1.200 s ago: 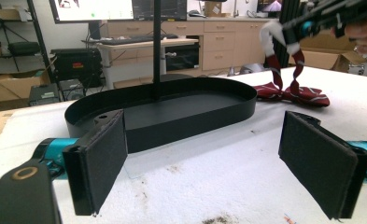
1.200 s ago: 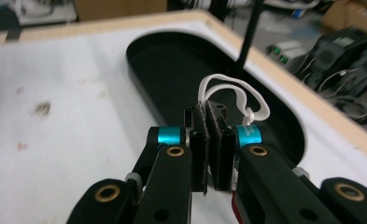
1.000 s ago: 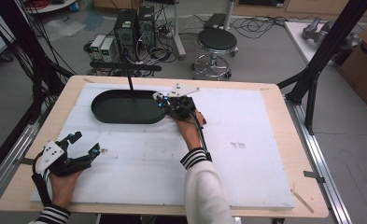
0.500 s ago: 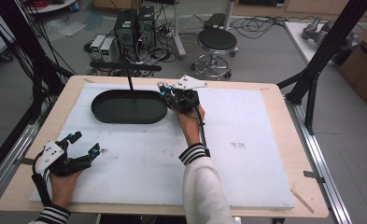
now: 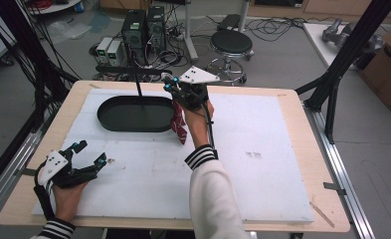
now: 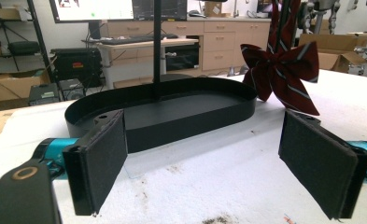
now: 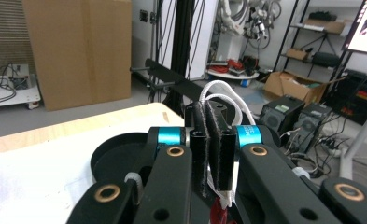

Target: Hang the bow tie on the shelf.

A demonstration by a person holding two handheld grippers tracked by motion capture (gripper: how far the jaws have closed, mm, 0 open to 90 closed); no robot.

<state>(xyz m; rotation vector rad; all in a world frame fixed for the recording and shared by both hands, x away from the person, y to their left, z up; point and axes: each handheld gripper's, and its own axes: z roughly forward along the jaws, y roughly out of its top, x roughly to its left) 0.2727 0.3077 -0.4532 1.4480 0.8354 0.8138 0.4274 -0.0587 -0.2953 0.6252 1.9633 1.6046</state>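
Striped bow tie (image 5: 179, 123) is held by its white loop in closed right gripper (image 5: 175, 89), hanging at 3 o'clock of black stand base (image 5: 133, 113); loop probably best raised level toward crossbar (image 7: 181, 84); left gripper (image 5: 89, 154) rests wide open, empty.

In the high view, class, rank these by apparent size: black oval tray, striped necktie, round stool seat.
1. Black oval tray
2. Round stool seat, though it sits farther away
3. Striped necktie, partly hidden by the right tongs

A tray (image 5: 133, 115) sat on the table (image 5: 282, 149), a bow tie (image 5: 179, 124) hanging just right of it.
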